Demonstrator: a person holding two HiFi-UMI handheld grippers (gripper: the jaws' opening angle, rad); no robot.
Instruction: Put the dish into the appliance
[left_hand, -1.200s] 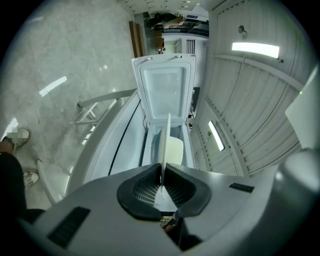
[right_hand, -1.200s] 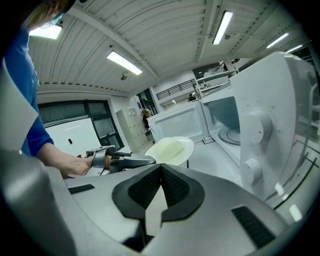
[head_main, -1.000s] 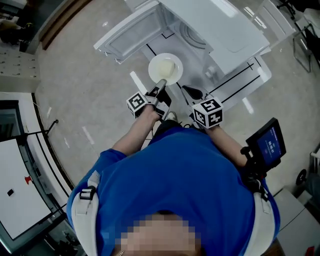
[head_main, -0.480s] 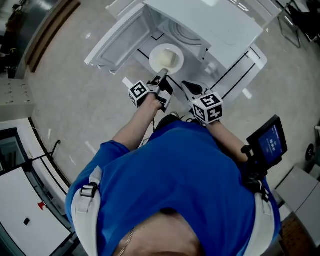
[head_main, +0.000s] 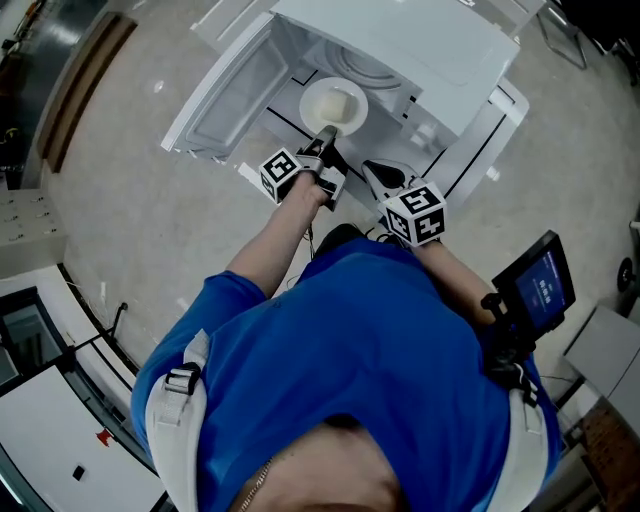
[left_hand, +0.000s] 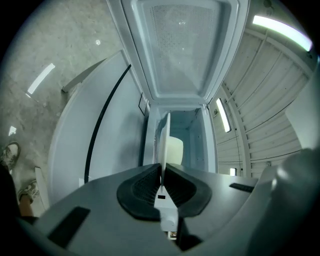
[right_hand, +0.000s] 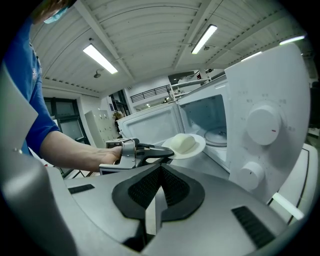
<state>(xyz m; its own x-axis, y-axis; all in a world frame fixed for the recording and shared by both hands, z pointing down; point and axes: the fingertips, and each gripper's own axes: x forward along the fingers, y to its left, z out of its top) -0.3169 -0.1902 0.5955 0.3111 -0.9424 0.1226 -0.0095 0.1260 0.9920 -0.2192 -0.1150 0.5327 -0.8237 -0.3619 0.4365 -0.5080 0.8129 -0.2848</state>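
A white plate (head_main: 333, 105) with a pale lump of food (right_hand: 183, 143) hangs level at the mouth of the white microwave (head_main: 400, 45). The plate's far half is over the cavity floor. My left gripper (head_main: 325, 133) is shut on the plate's near rim. In the left gripper view the plate (left_hand: 163, 142) shows edge-on between the pads, with the cavity (left_hand: 187, 125) straight ahead. The microwave door (head_main: 225, 90) is swung open to the left. My right gripper (head_main: 372, 170) is shut on nothing, a little to the right of the left one and short of the microwave front (right_hand: 260, 125).
A glass turntable (right_hand: 221, 134) lies inside the cavity. Two round knobs (right_hand: 261, 124) sit on the control panel at the right. A small screen (head_main: 540, 285) hangs by the person's right side. The floor (head_main: 130, 210) is pale stone.
The left gripper has carried the plate forward, from in front of the open door to the mouth of the cavity. The right gripper has hardly moved.
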